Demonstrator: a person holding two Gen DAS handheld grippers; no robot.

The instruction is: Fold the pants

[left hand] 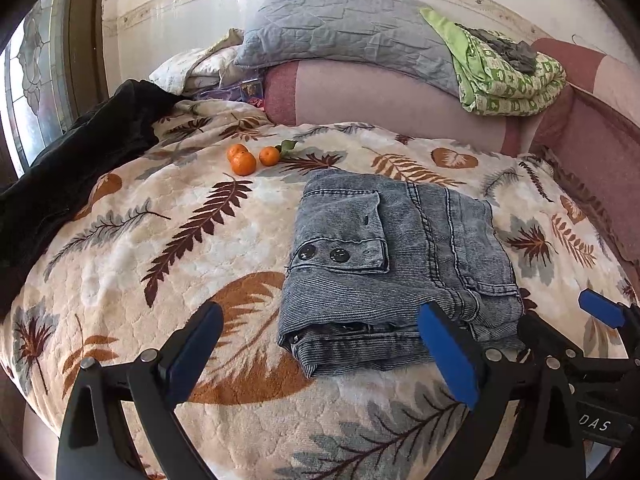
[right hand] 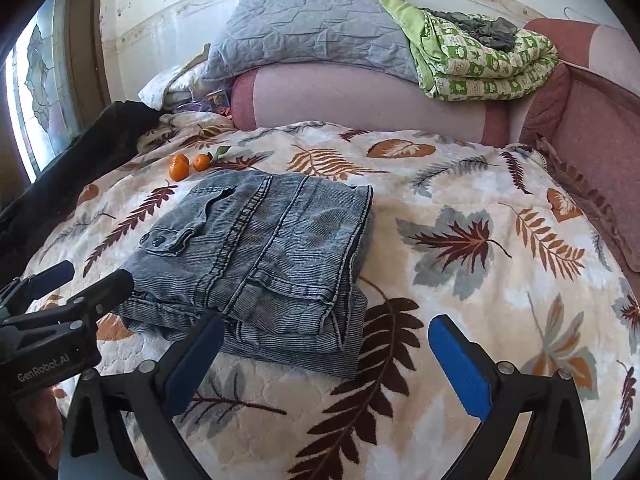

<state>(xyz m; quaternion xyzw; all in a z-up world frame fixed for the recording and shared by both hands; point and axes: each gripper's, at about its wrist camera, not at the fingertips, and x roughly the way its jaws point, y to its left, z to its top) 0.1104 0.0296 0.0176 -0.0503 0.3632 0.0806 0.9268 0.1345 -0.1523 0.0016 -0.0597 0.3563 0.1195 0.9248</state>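
The grey washed-denim pants (left hand: pixel 400 264) lie folded into a compact stack on the leaf-print blanket (left hand: pixel 160 240), a buttoned pocket flap on top. My left gripper (left hand: pixel 320 344) hovers open at the stack's near edge, and its right blue pad (left hand: pixel 448 356) overlaps the near hem in the view. In the right wrist view the pants (right hand: pixel 264 260) sit left of centre. My right gripper (right hand: pixel 328 356) stands open just in front of their near right corner, holding nothing. The left gripper (right hand: pixel 92 276) shows at the left there. The right gripper (left hand: pixel 568 316) appears at the far right of the left wrist view.
Three tangerines (left hand: pixel 250 158) rest on the blanket beyond the pants. A dark garment (left hand: pixel 80 168) lies along the left edge by a window. A pink bolster (left hand: pixel 380 96), a grey quilted pillow (left hand: pixel 340 28) and a green folded quilt (left hand: pixel 508 76) line the back.
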